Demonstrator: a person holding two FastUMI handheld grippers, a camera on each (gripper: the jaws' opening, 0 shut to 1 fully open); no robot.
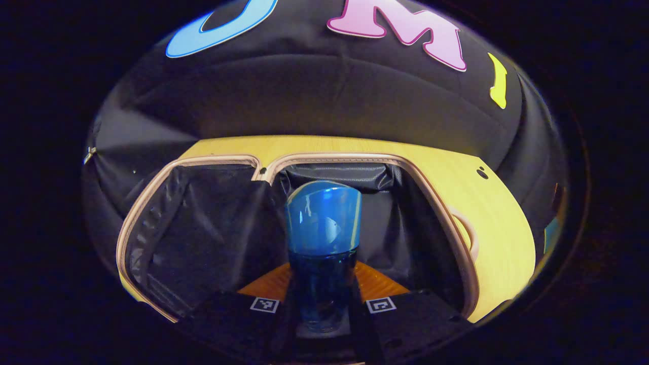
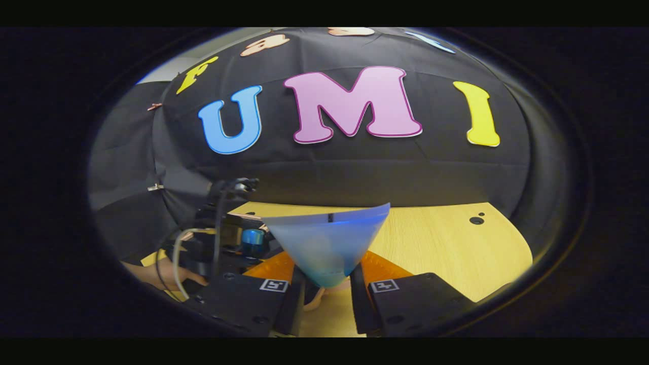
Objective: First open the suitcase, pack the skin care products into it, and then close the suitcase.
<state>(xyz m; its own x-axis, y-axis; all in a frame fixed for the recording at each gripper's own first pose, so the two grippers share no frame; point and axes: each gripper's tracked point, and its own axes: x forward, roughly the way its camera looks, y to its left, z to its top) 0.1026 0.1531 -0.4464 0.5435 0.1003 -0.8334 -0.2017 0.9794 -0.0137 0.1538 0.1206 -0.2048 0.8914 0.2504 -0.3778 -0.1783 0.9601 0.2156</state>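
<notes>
Blue bottle [image 1: 323, 238]: translucent, rounded lighter cap over a darker glassy body, clamped between both fingers of the left gripper [image 1: 322, 309] and hanging over the open suitcase [image 1: 152, 203]. Suitcase lies flat on the yellow wooden table [image 1: 497, 238], near its back edge; pale pink zip trim, black crinkled fabric lining, a divider down the middle. Right gripper [image 2: 327, 296] pinches the narrow end of a pale blue tube [image 2: 324, 243], soft, matte, flaring to a flat crimped seam, held above bare tabletop. Left gripper and its holder's hand [image 2: 152, 276] show beyond.

Risk, by judgement: smooth bottle may slip or topple on release; slack lining could catch it. The squeezed tube might swivel.
</notes>
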